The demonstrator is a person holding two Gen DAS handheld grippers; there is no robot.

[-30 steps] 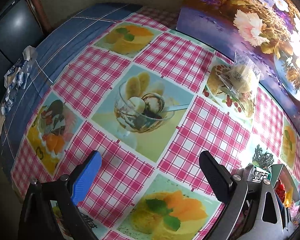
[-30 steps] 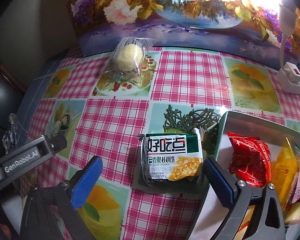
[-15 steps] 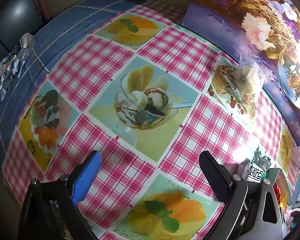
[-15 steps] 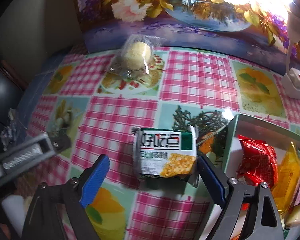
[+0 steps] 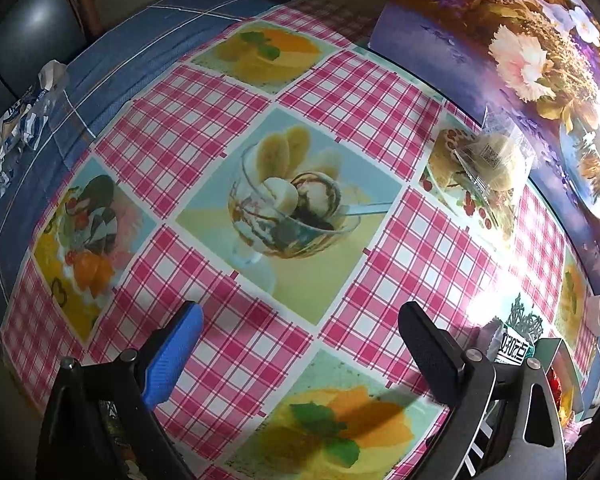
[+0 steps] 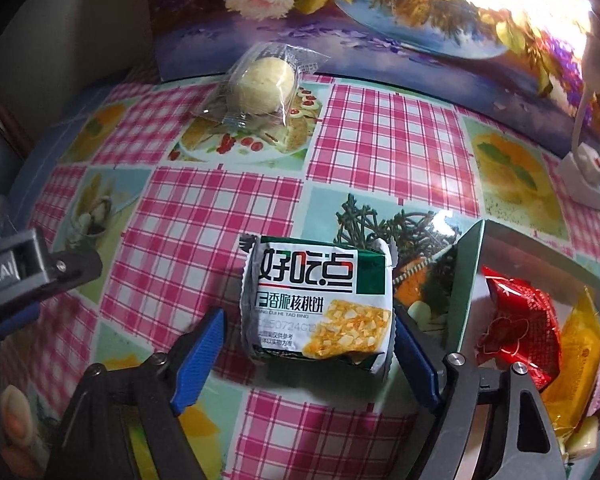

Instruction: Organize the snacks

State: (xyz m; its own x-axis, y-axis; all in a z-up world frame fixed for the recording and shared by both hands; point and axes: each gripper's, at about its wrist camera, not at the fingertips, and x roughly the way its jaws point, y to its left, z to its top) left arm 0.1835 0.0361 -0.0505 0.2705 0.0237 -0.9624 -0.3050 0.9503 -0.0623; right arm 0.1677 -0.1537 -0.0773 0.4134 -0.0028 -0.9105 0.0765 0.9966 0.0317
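A green and white biscuit packet lies flat on the checked tablecloth, right beside the green-walled tray. My right gripper straddles the packet and its jaws are closing. The right finger is at the packet's edge, while a small gap remains on the blue left side. The same packet peeks out at the right of the left wrist view. My left gripper hangs open over bare cloth with nothing between its fingers. A round yellow pastry in clear wrap sits far back by the floral board.
The tray holds a red packet and a yellow one. A white socket with its cord stands at the back right. A floral board walls off the back. Crumpled wrappers lie on the blue cloth at the left edge.
The right gripper's jaws have narrowed from wide apart to close on either side of the biscuit packet, and it has come nearer to it. The left gripper has barely shifted.
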